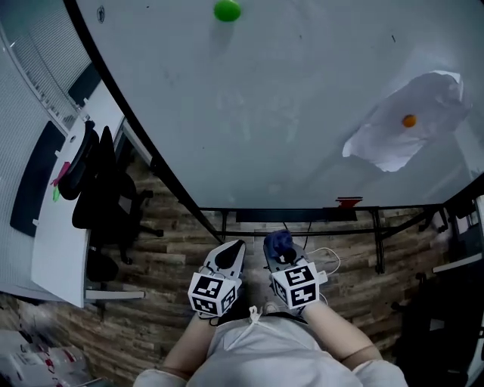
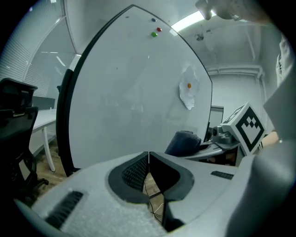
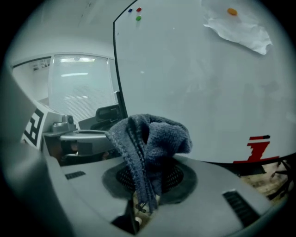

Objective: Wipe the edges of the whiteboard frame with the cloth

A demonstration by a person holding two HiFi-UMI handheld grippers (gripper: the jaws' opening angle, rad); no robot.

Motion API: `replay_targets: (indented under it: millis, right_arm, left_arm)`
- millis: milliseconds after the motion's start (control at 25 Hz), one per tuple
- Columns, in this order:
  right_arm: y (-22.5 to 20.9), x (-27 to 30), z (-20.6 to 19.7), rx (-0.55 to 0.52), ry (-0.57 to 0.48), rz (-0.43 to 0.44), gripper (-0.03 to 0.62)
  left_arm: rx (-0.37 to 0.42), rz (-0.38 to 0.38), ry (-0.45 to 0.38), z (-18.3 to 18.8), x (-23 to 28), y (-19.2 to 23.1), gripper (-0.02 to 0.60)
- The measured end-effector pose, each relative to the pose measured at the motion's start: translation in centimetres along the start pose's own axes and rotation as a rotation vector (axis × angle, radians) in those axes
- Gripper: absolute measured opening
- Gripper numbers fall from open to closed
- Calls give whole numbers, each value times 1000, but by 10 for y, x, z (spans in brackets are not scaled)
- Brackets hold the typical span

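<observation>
In the head view, the whiteboard is filling the upper part of the picture, its dark frame running down the left side and along the bottom. A green magnet is sitting near the board's top, and a paper sheet is hanging at its right under an orange magnet. Below the board's bottom edge, the person is holding the left gripper and the right gripper side by side, both apart from the board; the cloth is bunching at the right one's tip. An office chair and a desk are standing left of the board. In the left gripper view, the jaws are pressing together with nothing between them, pointing toward the board's lower left, and the cloth is showing just to their right. In the right gripper view, the jaws are pinching the blue-grey cloth, which is standing up and drooping over them in front of the board's lower part, clear of the frame.
</observation>
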State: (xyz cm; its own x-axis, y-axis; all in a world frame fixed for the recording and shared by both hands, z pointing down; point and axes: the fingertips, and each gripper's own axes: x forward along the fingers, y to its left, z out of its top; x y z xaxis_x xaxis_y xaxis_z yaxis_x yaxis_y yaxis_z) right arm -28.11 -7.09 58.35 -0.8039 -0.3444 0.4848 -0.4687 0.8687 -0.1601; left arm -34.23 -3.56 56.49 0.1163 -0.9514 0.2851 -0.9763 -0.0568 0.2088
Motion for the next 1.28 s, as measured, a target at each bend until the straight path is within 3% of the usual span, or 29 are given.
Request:
replay_targets:
  millis: [160,400,680,880,1280]
  right_arm:
    - [-2,34,4,-49,27,-51,78]
    - [6,93,5,-67,65,-70,78]
    - [61,162,9,-66,88,15,78]
    - [98,206,-10,-91,153,73,78]
    - [133,264,-19,-96,223,130,78]
  left_arm:
    - [-11,-23,21,-2,0,25,20]
    - [-42,2,63,-19,-15,69,20]
    - [-91,59,112,-47,-45,122,20]
    - [-103,91,155,-66,-66,159,20]
    - [-164,142,184,-95,-92,188,20]
